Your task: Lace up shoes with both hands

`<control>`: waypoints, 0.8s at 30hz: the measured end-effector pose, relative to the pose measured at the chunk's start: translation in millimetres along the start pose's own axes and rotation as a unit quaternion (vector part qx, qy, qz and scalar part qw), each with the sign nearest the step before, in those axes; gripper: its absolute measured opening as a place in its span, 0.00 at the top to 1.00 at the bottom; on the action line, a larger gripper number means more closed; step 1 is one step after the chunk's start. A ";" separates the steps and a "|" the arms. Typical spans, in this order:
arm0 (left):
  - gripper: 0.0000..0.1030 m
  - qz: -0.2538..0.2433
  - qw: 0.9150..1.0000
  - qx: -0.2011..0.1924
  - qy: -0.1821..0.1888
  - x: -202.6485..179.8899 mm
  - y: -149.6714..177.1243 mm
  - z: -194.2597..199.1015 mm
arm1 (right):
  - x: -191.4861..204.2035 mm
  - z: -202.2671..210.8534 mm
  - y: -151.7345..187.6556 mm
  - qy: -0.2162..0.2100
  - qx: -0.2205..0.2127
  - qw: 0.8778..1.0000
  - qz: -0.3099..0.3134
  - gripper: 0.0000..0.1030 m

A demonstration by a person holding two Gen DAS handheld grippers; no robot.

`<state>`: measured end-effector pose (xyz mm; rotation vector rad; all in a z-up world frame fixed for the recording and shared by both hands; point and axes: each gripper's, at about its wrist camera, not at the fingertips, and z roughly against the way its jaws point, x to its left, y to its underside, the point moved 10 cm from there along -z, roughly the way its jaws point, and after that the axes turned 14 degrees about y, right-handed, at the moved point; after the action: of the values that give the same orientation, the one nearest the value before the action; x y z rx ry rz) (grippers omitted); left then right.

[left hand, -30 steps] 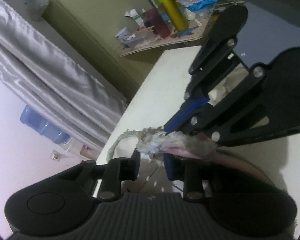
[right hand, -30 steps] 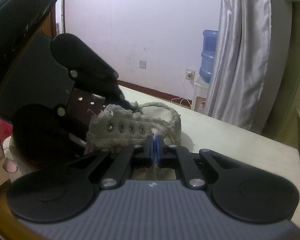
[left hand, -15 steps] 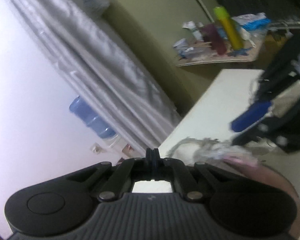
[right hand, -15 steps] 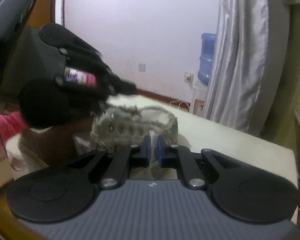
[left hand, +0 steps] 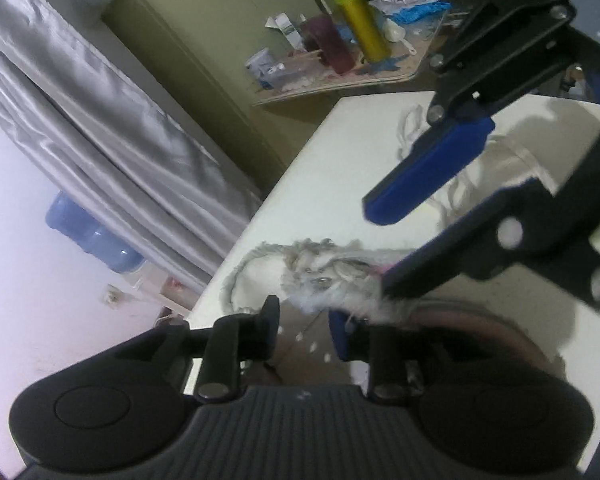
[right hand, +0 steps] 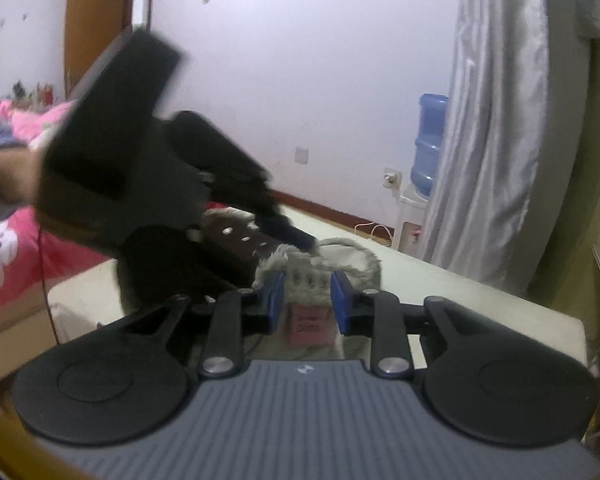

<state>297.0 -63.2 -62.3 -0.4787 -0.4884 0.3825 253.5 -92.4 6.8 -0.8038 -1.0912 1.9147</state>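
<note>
Flanking frayed shoe (right hand: 320,268), both grippers seemingly parted

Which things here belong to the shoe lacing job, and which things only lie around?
For the job: shoe, white lace, left gripper, right gripper.

Lying about: yellow bottle, maroon cup, water jug, curtain.

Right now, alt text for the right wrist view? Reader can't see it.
The right gripper is open, its blue pads either side of the frayed eyelet edge of a grey shoe on a cream table. The left gripper, blurred, reaches in from the left over the shoe; a curtain and water bottle stand behind.
</note>
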 end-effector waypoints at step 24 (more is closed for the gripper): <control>0.66 0.027 0.999 -0.029 -0.004 1.2 -4.9 5.9 | -7.0 4.9 6.2 0.095 -0.001 0.994 -0.048 0.91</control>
<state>296.1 -64.7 -54.7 -0.5473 -0.4962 0.4225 251.1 -102.4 4.5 -0.8984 -0.9966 1.7187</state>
